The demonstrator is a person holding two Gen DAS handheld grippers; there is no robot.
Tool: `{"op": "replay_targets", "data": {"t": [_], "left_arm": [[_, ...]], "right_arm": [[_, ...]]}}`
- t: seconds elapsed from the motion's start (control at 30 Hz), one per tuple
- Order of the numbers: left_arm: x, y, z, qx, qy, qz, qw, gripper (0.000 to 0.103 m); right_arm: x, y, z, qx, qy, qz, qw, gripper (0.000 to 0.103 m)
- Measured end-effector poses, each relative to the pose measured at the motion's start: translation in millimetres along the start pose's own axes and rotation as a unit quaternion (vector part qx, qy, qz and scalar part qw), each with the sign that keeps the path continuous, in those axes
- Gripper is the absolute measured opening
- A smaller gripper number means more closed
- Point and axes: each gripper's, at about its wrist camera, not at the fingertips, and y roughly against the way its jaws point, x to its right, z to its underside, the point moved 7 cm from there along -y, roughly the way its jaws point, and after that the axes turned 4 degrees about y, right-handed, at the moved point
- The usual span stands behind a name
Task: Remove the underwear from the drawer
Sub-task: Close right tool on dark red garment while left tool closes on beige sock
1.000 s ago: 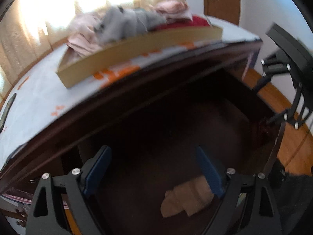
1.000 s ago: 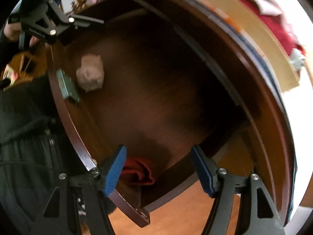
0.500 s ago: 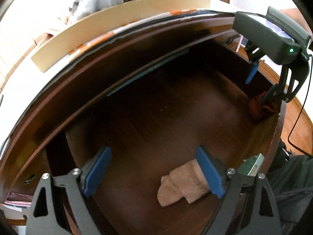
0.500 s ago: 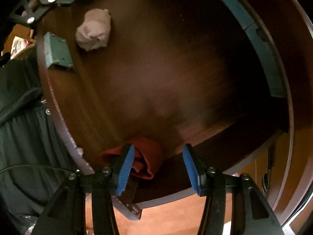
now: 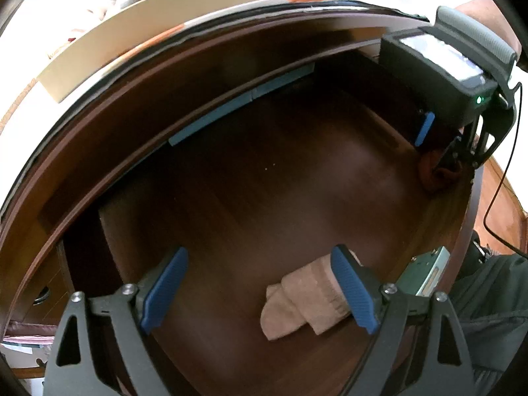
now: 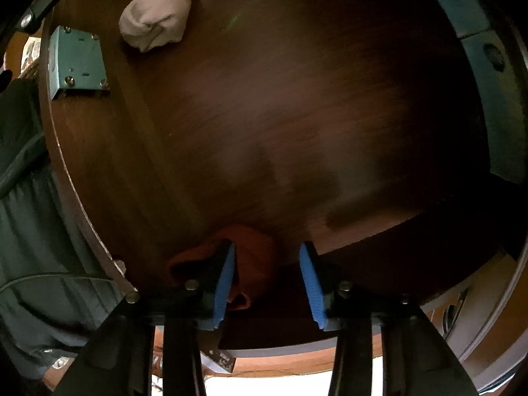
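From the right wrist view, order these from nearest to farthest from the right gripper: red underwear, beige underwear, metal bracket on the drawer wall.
1. Red underwear: between the jaws of the right gripper, which have just been closing; it lies against the left pad.
2. Metal bracket: far left, on the drawer wall.
3. Beige underwear: top left, on the drawer floor. It is only slightly beyond the bracket.

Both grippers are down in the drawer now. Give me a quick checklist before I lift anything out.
1. Red underwear between the right gripper pads: ok, jaws have just been closing around it.
2. Right pads pressing the red cloth on both sides: not ok, a gap shows at one pad.
3. Left gripper open: ok.
4. Beige underwear centred in the left gripper: not ok, it lies against one pad.
5. Drawer open for lifting out: ok.
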Motion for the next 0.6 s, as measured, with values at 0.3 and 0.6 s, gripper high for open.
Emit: {"op": "replay_targets", "data": {"t": [0.3,0.6], "left_arm": [[-4.6,0.3,5.1,0.000,0.011,0.003,0.9999,0.090],[-8.2,-2.0,6.4,-0.007,0.026,0.003,0.9996,0.090]], "right_arm": [[-11.3,-13.7,-0.3,0.003,0.006,-0.015,1.000,0.019],[5.3,11.0,-3.3,0.122,-0.080,0.076,0.986,0.006]]}}
